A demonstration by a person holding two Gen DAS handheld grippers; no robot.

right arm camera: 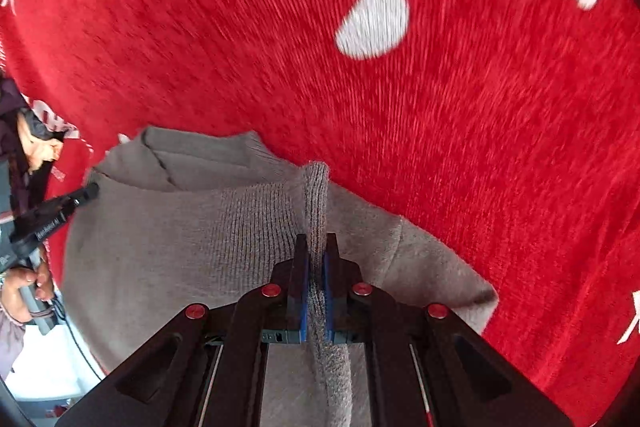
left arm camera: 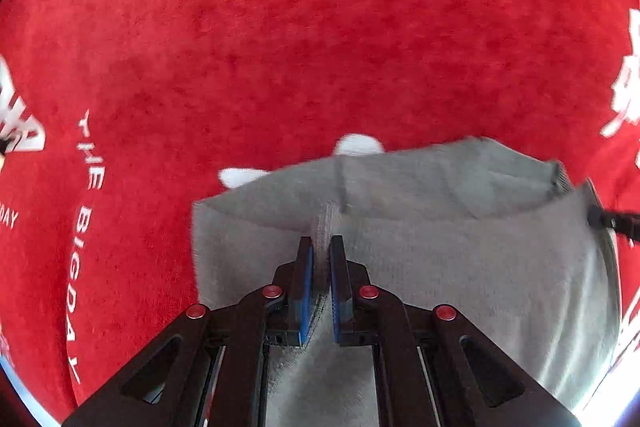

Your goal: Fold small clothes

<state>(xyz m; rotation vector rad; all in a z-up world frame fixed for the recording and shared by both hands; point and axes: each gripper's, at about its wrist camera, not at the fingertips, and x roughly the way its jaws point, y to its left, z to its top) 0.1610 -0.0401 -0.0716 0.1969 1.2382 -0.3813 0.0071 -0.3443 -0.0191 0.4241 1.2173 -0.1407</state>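
Both tools pinching grey knit garment [left arm camera: 440, 267], its front hidden (blurred)

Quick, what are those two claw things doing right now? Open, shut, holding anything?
Left gripper: shut, pinching a ribbed edge of the grey sweater.
Right gripper: shut, pinching another ribbed edge of the same sweater.

An indoor spot of unclear kind is suggested only by a red plush blanket [left arm camera: 280, 27] printed with white lettering [right arm camera: 372, 23].
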